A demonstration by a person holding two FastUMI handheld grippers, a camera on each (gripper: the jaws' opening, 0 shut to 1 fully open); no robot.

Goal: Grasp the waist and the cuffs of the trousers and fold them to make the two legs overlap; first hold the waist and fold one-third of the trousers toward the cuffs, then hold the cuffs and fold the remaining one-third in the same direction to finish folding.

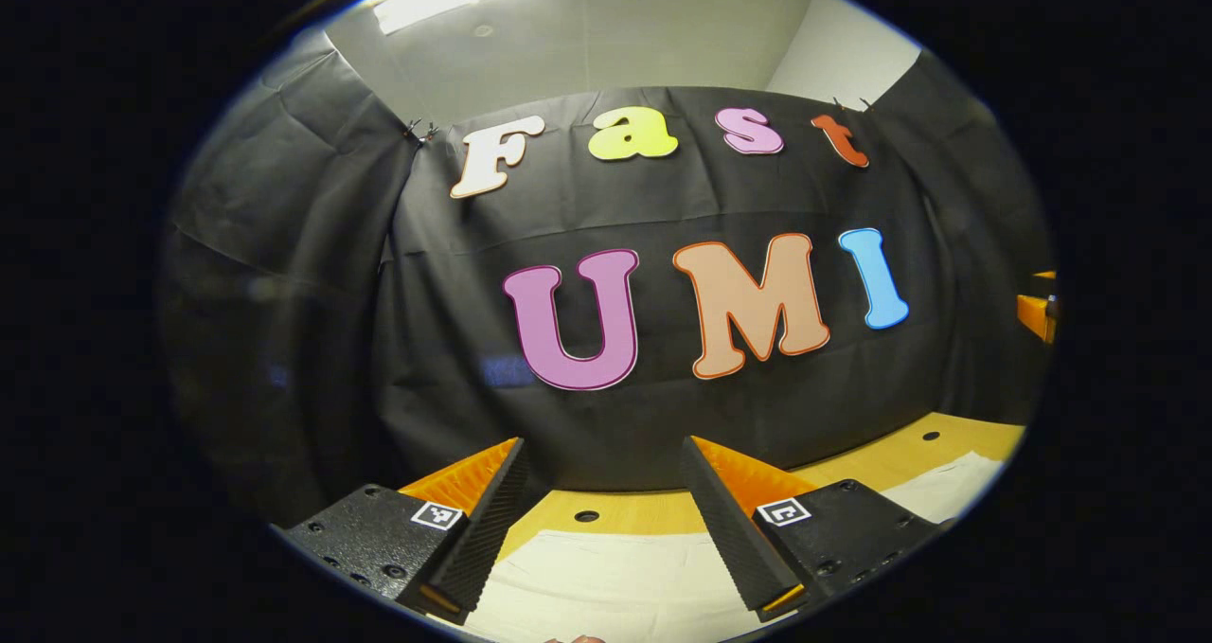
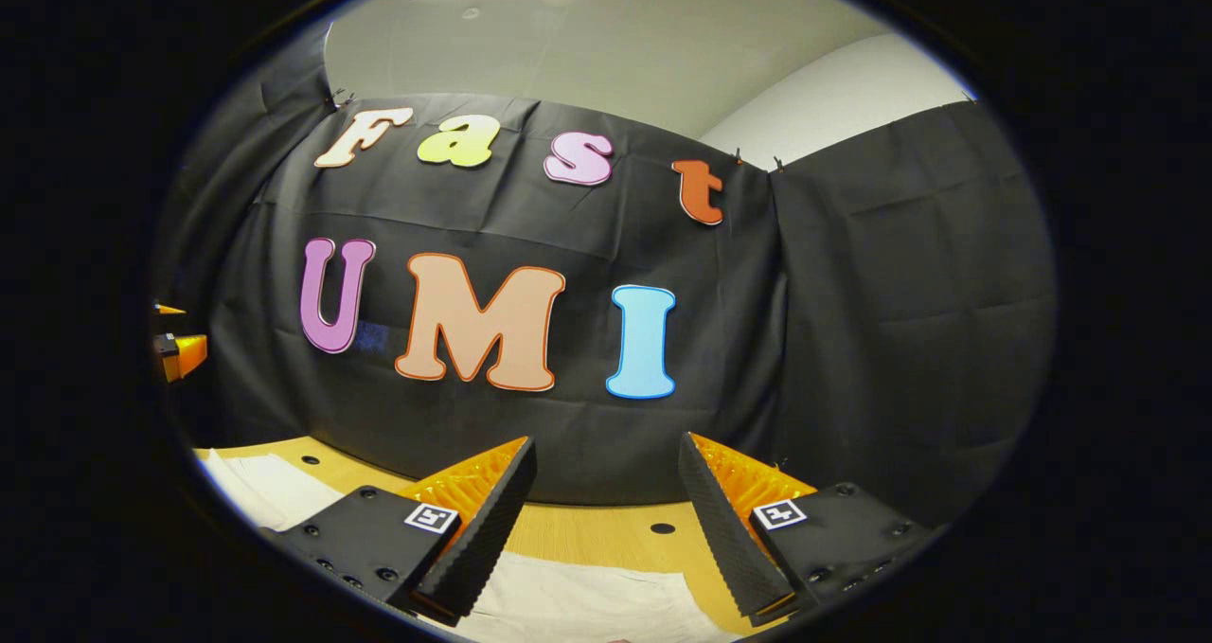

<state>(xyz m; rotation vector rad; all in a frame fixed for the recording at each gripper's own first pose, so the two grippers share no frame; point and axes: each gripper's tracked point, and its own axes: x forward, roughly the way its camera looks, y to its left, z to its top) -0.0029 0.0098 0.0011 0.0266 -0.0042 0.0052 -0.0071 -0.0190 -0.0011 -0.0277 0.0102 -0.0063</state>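
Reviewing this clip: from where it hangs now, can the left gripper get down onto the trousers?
Probably yes. The left gripper hangs open above the pale trousers lying flat on the wooden table, with nothing between its fingers and the cloth. It points at the booth wall, so it would need tilting down.

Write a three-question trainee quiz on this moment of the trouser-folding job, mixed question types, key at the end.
1. True or false: the left gripper is shut on the trousers.
2. What surface do the trousers lie on? A) wooden table B) floor C) chair
3. Fill in: the right gripper has its jaws ____, with nothing between them.

Key: 1 false; both grippers hang open above the pale cloth. 2 A, the wooden table. 3 open.
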